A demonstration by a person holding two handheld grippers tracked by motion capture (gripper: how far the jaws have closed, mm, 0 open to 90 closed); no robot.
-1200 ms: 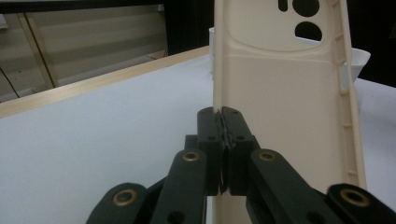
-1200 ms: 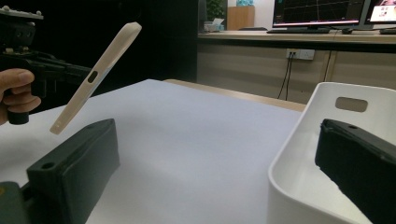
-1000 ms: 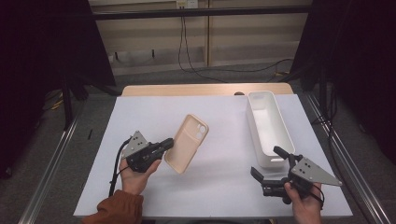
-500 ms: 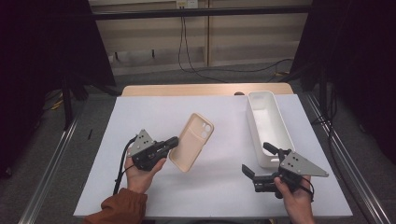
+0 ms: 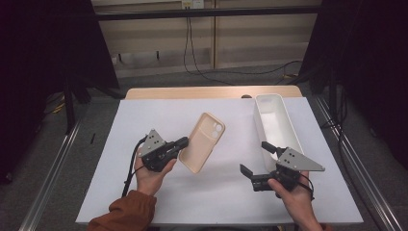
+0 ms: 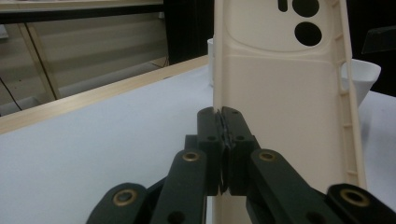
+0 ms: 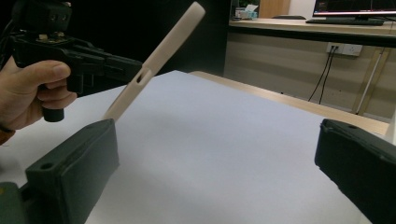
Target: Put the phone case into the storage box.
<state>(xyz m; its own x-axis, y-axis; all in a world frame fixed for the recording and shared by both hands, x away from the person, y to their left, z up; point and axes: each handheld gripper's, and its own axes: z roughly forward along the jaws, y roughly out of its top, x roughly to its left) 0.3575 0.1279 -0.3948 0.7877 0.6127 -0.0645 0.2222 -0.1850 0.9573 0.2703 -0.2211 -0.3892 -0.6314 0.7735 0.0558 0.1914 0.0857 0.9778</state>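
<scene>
A cream phone case (image 5: 202,142) is held tilted above the white sheet, its camera cut-outs at the far end. My left gripper (image 5: 182,143) is shut on the case's near left edge. In the left gripper view the jaws (image 6: 223,119) pinch that rim, and the case (image 6: 280,93) rises upright in front of them. My right gripper (image 5: 252,157) is at the front right with its jaws open and nothing between them, pointing left toward the case. In the right gripper view (image 7: 215,163), the case (image 7: 154,60) is seen edge-on beyond the left jaw, held by the other gripper (image 7: 93,60).
A long white tray (image 5: 260,120) stands at the right of the white sheet (image 5: 144,115), just behind my right gripper; it also shows as the tray (image 6: 366,74) behind the case. A wooden table edge (image 5: 192,92) runs along the back. Metal rails flank the table.
My right gripper has moved left, away from the tray and toward the case. The left gripper has carried the case slightly to the right and higher.
</scene>
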